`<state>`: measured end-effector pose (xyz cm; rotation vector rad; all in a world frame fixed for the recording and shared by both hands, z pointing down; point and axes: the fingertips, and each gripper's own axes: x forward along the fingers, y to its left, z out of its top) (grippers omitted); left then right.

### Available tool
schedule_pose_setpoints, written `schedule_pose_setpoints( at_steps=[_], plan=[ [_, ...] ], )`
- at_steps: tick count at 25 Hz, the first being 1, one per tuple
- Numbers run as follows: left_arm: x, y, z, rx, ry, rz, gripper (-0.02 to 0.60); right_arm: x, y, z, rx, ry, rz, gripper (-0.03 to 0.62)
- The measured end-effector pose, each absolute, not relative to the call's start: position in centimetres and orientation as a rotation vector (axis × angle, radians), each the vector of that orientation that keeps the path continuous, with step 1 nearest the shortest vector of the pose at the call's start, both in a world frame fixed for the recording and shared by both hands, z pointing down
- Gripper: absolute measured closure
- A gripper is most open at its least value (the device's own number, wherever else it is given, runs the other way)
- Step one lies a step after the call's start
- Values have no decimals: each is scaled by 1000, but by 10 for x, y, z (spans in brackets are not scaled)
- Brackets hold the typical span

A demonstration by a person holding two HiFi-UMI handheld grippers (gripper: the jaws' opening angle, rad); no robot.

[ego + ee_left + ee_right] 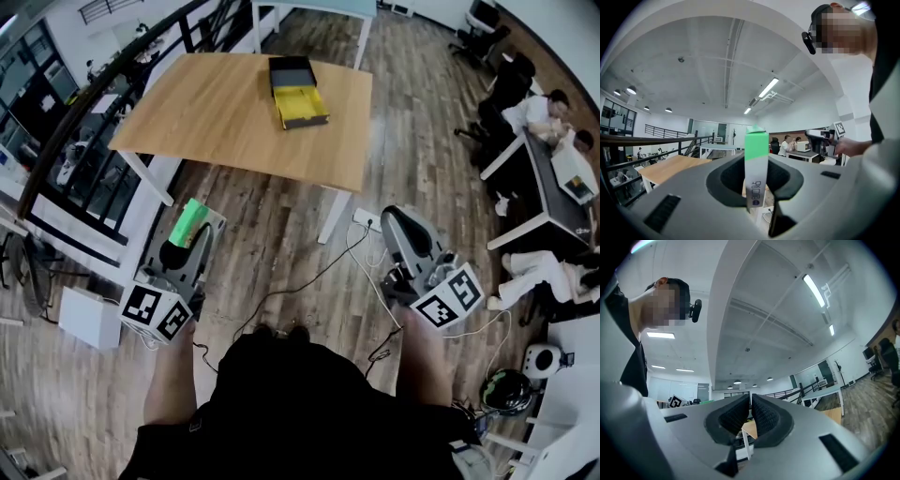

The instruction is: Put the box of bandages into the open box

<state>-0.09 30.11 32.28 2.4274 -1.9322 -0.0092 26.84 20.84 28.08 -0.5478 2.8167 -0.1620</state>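
Observation:
The bandage box (pixel 190 222), green on top and white below, stands upright between the jaws of my left gripper (pixel 194 228), which is shut on it. In the left gripper view the bandage box (pixel 756 159) rises from the left gripper (pixel 756 185). The open box (pixel 298 94), black with a yellow inside, lies far ahead on the wooden table (pixel 216 122). My right gripper (pixel 395 221) is held over the floor with its tips together and nothing in them; in its own view the right gripper (pixel 750 409) is shut.
I stand on wood flooring well short of the table. A black railing (pixel 84 112) runs along the left. Cables (pixel 309 281) trail on the floor. People sit at a desk (pixel 553 187) at the right. A white table (pixel 309 14) stands behind.

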Motion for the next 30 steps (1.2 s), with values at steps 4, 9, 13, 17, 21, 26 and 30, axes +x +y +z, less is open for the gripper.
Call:
schedule_pose_setpoints(
  at_steps=[4,9,13,17,21,26,30],
  plan=[
    [14,304,323,2420,-1936,-2,491,274,213,289,-497,2820,-206,553],
    [17,307,326,2403,-1946,3,491,274,211,295,-457,2819,-241,551],
    [11,305,330,2389,-1957,7,491,267,207,299,-431,2822,-266,535],
    [2,295,334,2383,-1955,6,491,253,200,301,-422,2834,-276,499],
    [-11,279,341,2389,-1931,-3,491,238,186,303,-430,2839,-287,499],
    [-38,253,346,2386,-1909,-5,491,211,162,304,-442,2847,-309,499],
    [-66,228,350,2379,-1890,-14,491,180,137,308,-453,2862,-330,500]
  ],
)
